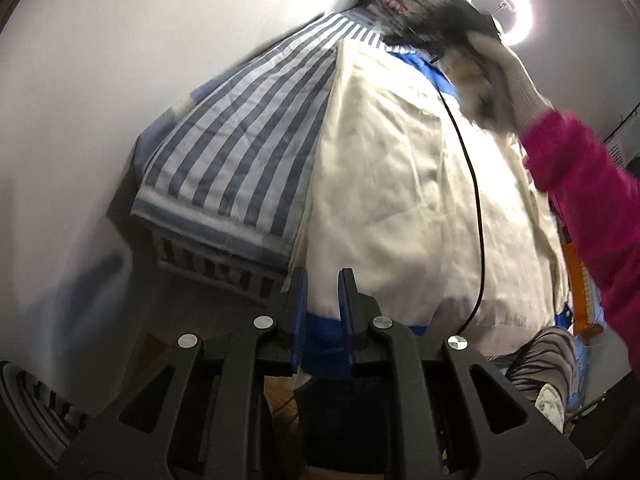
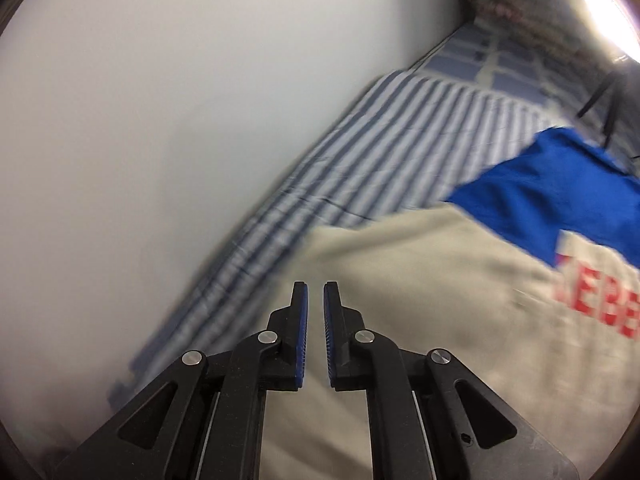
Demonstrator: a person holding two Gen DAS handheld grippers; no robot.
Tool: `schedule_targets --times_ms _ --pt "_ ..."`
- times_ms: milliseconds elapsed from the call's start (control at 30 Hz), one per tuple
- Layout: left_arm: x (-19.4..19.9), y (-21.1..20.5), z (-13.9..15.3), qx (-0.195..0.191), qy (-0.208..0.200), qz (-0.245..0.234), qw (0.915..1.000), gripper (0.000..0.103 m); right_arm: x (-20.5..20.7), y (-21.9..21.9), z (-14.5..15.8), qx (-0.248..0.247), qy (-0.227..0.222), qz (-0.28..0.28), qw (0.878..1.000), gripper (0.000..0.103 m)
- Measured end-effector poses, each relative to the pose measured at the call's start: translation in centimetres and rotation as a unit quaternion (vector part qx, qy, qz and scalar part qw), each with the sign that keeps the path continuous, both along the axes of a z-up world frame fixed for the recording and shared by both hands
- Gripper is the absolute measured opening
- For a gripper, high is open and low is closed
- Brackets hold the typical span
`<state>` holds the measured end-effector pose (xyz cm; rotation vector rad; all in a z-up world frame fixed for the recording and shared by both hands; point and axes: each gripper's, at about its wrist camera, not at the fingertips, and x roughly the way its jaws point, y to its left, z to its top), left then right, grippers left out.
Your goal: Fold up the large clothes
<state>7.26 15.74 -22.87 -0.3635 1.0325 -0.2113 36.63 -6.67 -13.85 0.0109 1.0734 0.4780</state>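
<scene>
The cream garment [image 1: 384, 184] lies flat on the bed with the blue-and-white striped sheet [image 1: 240, 140], and this bed is the landmark for all places here.

Left gripper [image 1: 323, 280]: it hangs over the near edge of the bed, w/ its tips above the near hem of the garment. The jaws stand a little apart, approx. parallel. Cream and blue fabric shows in the gap, but I cannot tell if the pads press it or if it only lies behind them. A black cable [image 1: 472, 184] runs across the garment along the bed.

Right gripper [image 2: 315, 286]: it is above the garment's cream part [image 2: 400, 288], toward the wall side [image 2: 120, 140] of the bed. Its jaws are nearly closed, only a narrow slit between the blue pads [image 2: 303, 320], and nothing is in that slit. The garment's blue panel [image 2: 560, 184] and red letters [image 2: 600, 300] lie to the right of the tips, apart from them; the picture is blurred there.

In the left view, a gloved hand [image 1: 516, 92] w/ a magenta sleeve [image 1: 592, 200] is over the far right part of the garment. A ring light [image 1: 500, 8] shines beyond the bed's far end.
</scene>
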Motion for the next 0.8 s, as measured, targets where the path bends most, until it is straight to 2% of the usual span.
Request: schedule_targets --times_ms 100,200,333,433,533,633,700,733,800 --pt "1.1 -0.9 -0.2 -0.006 -0.001 -0.018 0.9998 0.014 -3.1 -3.2 -0.4 -0.008 -0.005 -0.004 1.0 0.007" --pt "2.2 -2.4 -0.9 -0.001 -0.002 -0.03 0.9995 0.014 -5.3 -5.2 -2.6 -0.016 0.003 -0.012 1.0 0.007" --pt "3.8 -3.5 -2.7 0.004 0.017 -0.032 0.9993 0.014 -5.0 -6.1 -6.2 -0.023 0.031 -0.033 0.999 0.007" --pt "4.4 -3.4 -4.8 0.011 0.042 -0.031 0.9986 0.014 -3.9 -6.3 -7.8 -0.033 0.034 -0.047 0.998 0.005" --pt "4.4 -2.7 -4.8 -0.003 0.05 -0.028 0.9984 0.014 -3.8 -5.7 -7.1 -0.047 0.029 -0.038 0.998 0.005" --pt "3.9 -1.4 -3.4 -0.01 0.031 -0.014 0.9994 0.015 -4.7 -5.7 -5.1 -0.048 0.001 -0.032 0.998 0.007" --pt "3.8 -0.2 -2.7 -0.024 0.023 -0.006 0.9994 0.037 -6.2 -6.4 -3.1 -0.022 -0.025 -0.038 0.999 0.007" --pt "3.8 0.5 -2.5 -0.038 0.022 -0.003 0.999 0.055 -7.2 -6.8 -1.9 -0.006 -0.04 -0.041 0.998 0.007" --pt "4.5 1.7 -2.6 -0.073 0.028 0.008 0.9969 0.059 -9.1 -7.4 -0.3 0.019 -0.06 -0.039 0.997 0.007"
